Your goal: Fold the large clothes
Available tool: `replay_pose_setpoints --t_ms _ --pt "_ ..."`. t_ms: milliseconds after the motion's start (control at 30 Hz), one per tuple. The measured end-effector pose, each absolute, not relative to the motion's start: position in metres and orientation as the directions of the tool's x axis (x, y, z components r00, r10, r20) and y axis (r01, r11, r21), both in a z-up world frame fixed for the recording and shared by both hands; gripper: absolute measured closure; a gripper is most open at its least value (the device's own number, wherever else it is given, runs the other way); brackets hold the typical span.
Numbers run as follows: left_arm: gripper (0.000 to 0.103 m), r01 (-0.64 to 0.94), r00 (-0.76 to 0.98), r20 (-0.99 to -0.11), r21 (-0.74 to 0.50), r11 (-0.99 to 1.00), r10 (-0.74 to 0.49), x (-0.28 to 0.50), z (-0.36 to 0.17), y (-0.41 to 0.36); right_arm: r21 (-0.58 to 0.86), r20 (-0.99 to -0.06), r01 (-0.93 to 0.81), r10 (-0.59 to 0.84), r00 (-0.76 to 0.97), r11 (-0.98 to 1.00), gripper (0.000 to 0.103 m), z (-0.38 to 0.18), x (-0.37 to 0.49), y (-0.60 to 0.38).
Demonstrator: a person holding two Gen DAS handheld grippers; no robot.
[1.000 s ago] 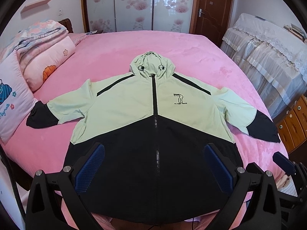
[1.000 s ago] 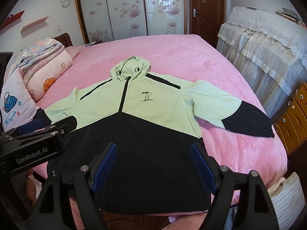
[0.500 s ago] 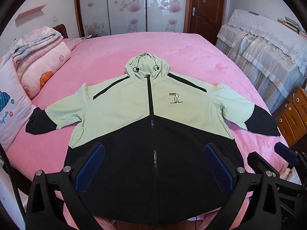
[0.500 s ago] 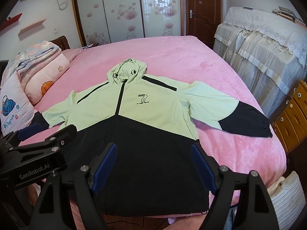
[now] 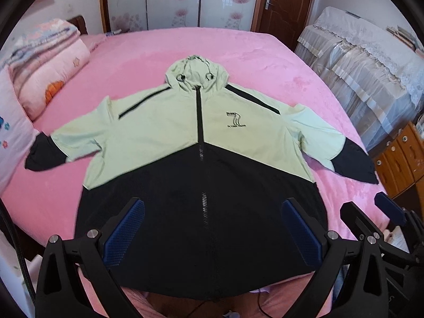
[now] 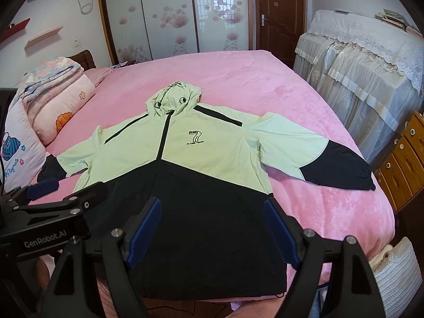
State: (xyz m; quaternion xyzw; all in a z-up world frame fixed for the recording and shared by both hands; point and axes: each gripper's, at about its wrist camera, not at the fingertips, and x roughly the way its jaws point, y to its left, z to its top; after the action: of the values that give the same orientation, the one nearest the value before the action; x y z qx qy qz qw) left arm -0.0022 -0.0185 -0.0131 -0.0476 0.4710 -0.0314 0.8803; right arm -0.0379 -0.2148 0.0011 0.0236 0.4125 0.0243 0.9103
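While both grippers hang wide open and empty, L gripper (image 5: 212,228) and R gripper (image 6: 212,228) sit above the jacket (image 6: 206,175) hem. Jacket lies flat, front up, on the pink bed (image 6: 265,79). Risk: pinch one layer only and the thin fabric bunches or skews. Long axis runs hem-to-hood (image 6: 173,98), hood pointing away from you.

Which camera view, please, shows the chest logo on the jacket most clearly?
The right wrist view: the logo is sharp there, a large 7 with lettering readable beneath. In the left wrist view the same logo is blurred, and its lettering cannot be read.
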Motion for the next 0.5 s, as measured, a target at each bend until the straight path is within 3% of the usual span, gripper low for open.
replay_pose_setpoints --t_ms 500 --pt "0.000 0.046 0.541 -0.830 -0.129 0.991 -0.134 0.010 -0.009 -0.043 0.035 -0.718 -0.021 0.040 0.695 0.999 0.023 0.012 -0.035 -0.234"
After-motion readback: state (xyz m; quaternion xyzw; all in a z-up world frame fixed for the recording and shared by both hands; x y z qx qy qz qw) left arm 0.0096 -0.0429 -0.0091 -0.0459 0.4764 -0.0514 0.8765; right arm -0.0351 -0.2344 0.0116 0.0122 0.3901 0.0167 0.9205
